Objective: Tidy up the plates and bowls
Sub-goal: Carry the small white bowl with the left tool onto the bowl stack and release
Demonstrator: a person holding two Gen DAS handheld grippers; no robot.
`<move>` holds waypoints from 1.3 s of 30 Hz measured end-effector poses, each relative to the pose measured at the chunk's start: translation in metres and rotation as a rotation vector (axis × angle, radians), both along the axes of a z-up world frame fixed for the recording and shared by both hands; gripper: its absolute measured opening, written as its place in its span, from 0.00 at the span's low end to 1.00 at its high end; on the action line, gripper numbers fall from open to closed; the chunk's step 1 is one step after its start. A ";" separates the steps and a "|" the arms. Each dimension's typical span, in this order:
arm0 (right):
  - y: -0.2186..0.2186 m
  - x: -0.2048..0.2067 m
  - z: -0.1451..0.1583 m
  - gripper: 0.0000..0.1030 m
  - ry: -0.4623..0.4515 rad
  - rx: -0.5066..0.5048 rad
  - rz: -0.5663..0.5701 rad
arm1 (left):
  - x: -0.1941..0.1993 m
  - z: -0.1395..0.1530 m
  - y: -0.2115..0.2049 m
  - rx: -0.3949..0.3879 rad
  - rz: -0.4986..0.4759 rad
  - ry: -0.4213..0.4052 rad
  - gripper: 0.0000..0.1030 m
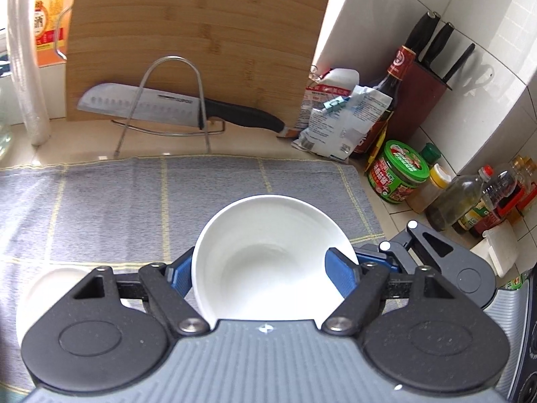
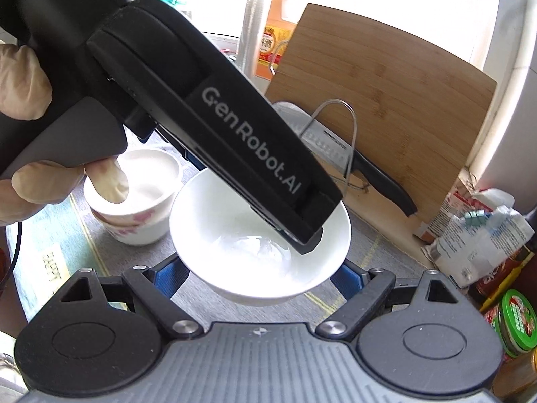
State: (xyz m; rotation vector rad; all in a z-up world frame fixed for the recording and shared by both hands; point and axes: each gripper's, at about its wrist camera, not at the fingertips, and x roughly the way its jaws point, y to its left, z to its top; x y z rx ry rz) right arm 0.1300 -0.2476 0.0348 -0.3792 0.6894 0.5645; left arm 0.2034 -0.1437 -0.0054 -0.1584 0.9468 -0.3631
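A plain white bowl [image 1: 268, 255] hangs tilted above the grey checked mat [image 1: 134, 201], its opening turned towards the left wrist camera. My left gripper [image 1: 258, 275] is shut on it: one blue pad [image 1: 178, 278] sits outside the left wall and the other overlaps the right rim. In the right wrist view the same bowl [image 2: 235, 235] rests between the blue pads of my right gripper [image 2: 258, 280], which is shut on its lower body. The left gripper's black housing [image 2: 235, 141], held by a gloved hand [image 2: 23, 84], reaches into the bowl from above.
Two stacked white cups with pink flowers [image 2: 134, 208] stand on the mat left of the bowl. Behind are a bamboo cutting board [image 1: 201, 40], a knife [image 1: 167, 107] on a wire rack, a flour bag [image 1: 339, 124], sauce bottles and jars [image 1: 399, 171], and a knife block [image 1: 426, 90].
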 end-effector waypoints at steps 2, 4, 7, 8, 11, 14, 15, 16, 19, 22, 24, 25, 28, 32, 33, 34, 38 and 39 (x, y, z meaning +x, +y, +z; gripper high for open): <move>0.012 -0.001 0.003 0.90 -0.005 0.007 0.004 | -0.002 0.004 0.014 0.002 0.007 -0.007 0.76; 0.024 -0.001 0.004 0.90 -0.010 0.008 0.013 | -0.005 0.007 0.027 0.007 0.016 -0.015 0.76; 0.045 -0.002 0.007 0.90 -0.018 0.013 0.030 | -0.009 0.011 0.046 0.016 0.033 -0.024 0.76; 0.052 -0.002 0.008 0.90 -0.019 0.015 0.035 | -0.011 0.011 0.052 0.017 0.039 -0.024 0.76; 0.070 -0.002 0.009 0.90 -0.019 0.021 0.053 | -0.015 0.013 0.071 0.022 0.060 -0.025 0.76; 0.086 -0.003 0.008 0.90 -0.013 0.025 0.069 | -0.020 0.014 0.086 0.032 0.078 -0.025 0.76; 0.090 -0.004 0.008 0.90 -0.012 0.026 0.073 | -0.021 0.014 0.090 0.033 0.083 -0.023 0.76; 0.095 -0.003 0.007 0.90 -0.008 0.026 0.078 | -0.022 0.014 0.096 0.033 0.090 -0.021 0.76; 0.107 -0.003 0.005 0.90 0.000 0.026 0.092 | -0.025 0.011 0.108 0.029 0.107 -0.015 0.76; 0.116 -0.003 0.002 0.90 0.011 0.027 0.106 | -0.028 0.008 0.118 0.027 0.122 -0.005 0.76; 0.122 -0.005 -0.002 0.90 0.018 0.022 0.114 | -0.029 0.005 0.124 0.028 0.129 0.000 0.76; 0.124 -0.005 -0.003 0.90 0.019 0.022 0.118 | -0.030 0.004 0.126 0.029 0.133 0.003 0.76; 0.129 -0.006 -0.007 0.90 0.026 0.016 0.125 | -0.031 -0.001 0.132 0.027 0.140 0.011 0.76; 0.131 -0.003 -0.011 0.90 0.034 0.008 0.132 | -0.030 -0.007 0.135 0.024 0.140 0.021 0.76; 0.131 -0.002 -0.012 0.90 0.036 0.007 0.131 | -0.030 -0.008 0.135 0.024 0.137 0.021 0.76; 0.131 -0.001 -0.013 0.90 0.037 0.004 0.130 | -0.029 -0.010 0.134 0.023 0.137 0.024 0.76; 0.136 0.000 -0.018 0.90 0.040 -0.007 0.128 | -0.026 -0.016 0.133 0.022 0.132 0.032 0.76; 0.136 0.001 -0.019 0.90 0.045 0.003 0.126 | -0.025 -0.017 0.132 0.022 0.131 0.032 0.76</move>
